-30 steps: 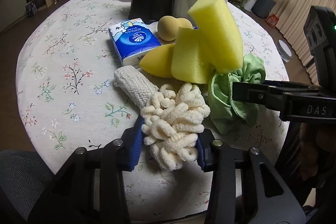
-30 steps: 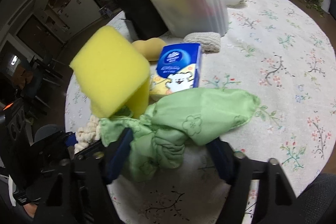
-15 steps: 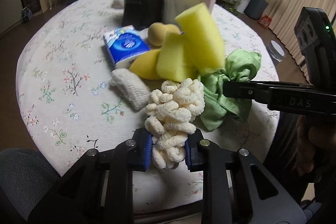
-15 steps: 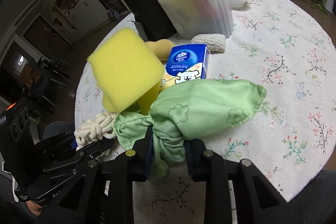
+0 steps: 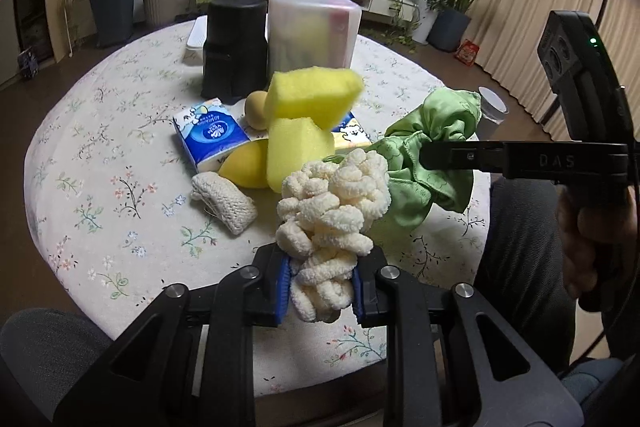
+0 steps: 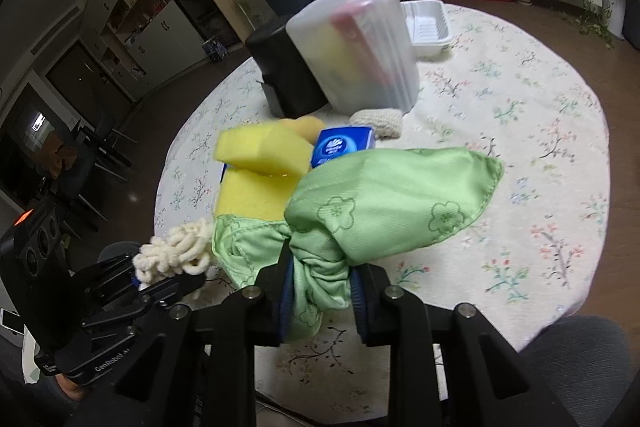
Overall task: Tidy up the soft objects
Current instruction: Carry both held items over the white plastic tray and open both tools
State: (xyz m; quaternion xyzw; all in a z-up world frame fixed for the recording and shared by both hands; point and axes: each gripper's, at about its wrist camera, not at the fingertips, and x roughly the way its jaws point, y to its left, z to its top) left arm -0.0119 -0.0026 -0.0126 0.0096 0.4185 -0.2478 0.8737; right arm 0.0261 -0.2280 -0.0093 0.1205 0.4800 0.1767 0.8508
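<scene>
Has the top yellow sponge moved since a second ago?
Yes. The top yellow sponge has tipped from steeply tilted to nearly flat atop the lower sponge, nearer the black container.

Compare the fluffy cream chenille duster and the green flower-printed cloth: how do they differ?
The fluffy cream chenille duster is cream, made of thick looped tufts; the green flower-printed cloth is thin, smooth fabric, bunched up. The duster is pinched in the left gripper, the cloth in the right gripper. Both are soft and gripped.
</scene>
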